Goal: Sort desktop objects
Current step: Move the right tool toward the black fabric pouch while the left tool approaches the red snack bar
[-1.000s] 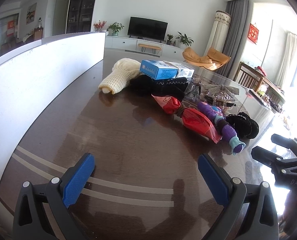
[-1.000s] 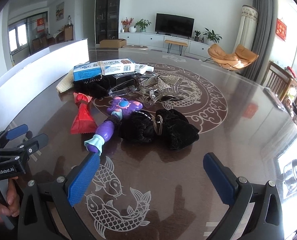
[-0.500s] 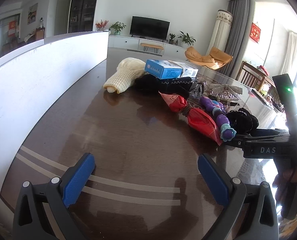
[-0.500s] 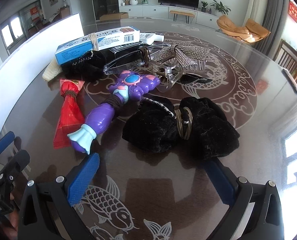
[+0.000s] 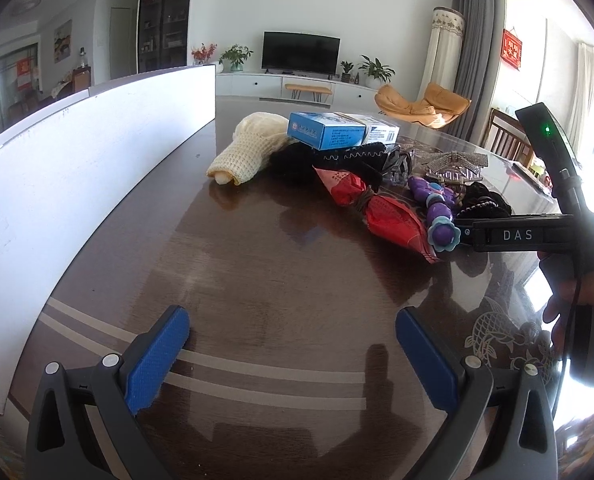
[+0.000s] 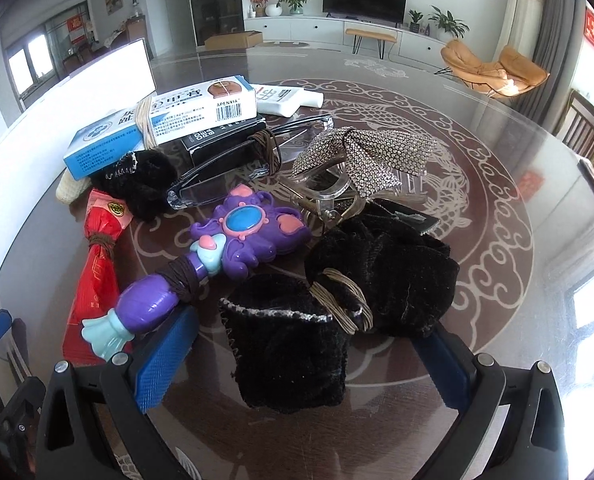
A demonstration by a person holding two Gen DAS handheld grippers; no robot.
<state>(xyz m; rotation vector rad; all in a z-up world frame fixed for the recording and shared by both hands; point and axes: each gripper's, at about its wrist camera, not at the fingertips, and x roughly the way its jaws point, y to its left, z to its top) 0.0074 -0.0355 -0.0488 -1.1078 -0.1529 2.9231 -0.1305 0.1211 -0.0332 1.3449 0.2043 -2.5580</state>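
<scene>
A black fuzzy cloth bundle [image 6: 337, 292] tied with tan cord lies between the open fingers of my right gripper [image 6: 297, 356], which straddles it low over the table. A purple toy wand [image 6: 217, 256] lies just left of it, and a red packet [image 6: 93, 272] farther left. Behind are a rhinestone bow clip [image 6: 361, 156], glasses [image 6: 233, 176] and blue-white boxes [image 6: 165, 120]. My left gripper [image 5: 293, 352] is open and empty over bare table, apart from the pile. The wand [image 5: 437, 216], red packet [image 5: 385, 216], cream knit piece [image 5: 253, 148] and boxes [image 5: 329, 130] lie ahead of it.
A white board [image 5: 77, 160] runs along the left side of the dark round table [image 5: 257, 260]. The right gripper's body [image 5: 537, 236] and the hand holding it stand at the right. A white tube [image 6: 289, 100] lies behind the boxes.
My right gripper has moved forward and down onto the pile, so its open fingers now straddle the black bundle. My left gripper has barely moved.
</scene>
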